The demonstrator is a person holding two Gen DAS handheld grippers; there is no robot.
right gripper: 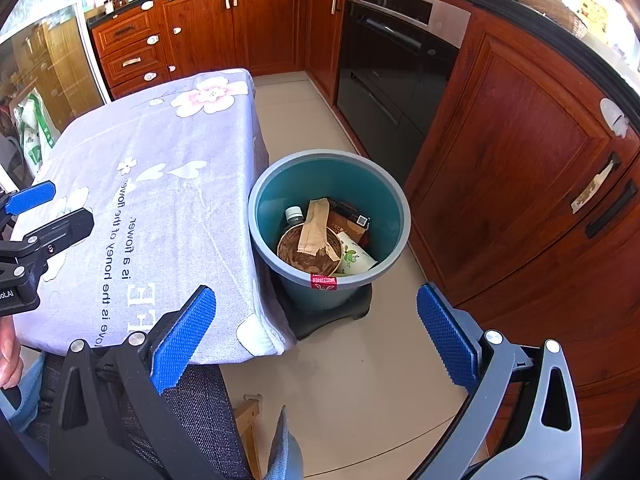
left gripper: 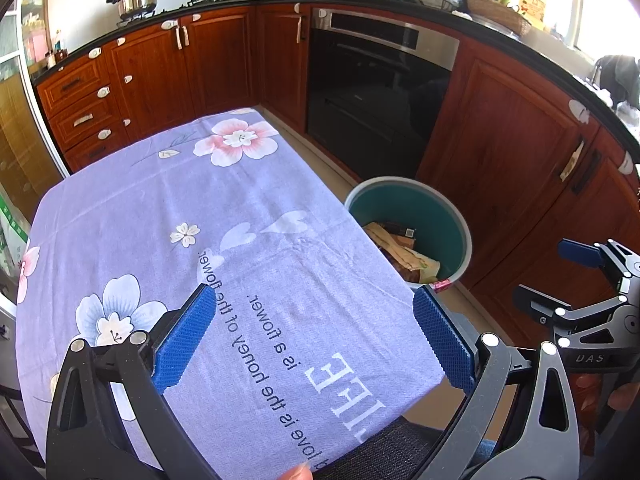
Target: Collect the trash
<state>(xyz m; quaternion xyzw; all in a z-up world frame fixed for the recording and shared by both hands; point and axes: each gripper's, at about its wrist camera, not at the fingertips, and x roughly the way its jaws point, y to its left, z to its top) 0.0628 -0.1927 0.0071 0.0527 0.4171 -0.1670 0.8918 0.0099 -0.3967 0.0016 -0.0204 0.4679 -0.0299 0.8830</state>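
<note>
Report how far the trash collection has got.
Done: the bin holds a bottle, paper bag, bowl and cartons. In hand: nothing; left gripper and right gripper are open. Left: no trash shows on the tablecloth.

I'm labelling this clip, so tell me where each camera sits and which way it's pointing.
Left wrist: on the left gripper, over the floral tablecloth, facing the oven; open blue fingers and the right gripper show.
Right wrist: on the right gripper, beside the table, looking down at the teal trash bin holding trash; the left gripper shows at left.
Shared: tablecloth, bin, oven, cabinets.
</note>
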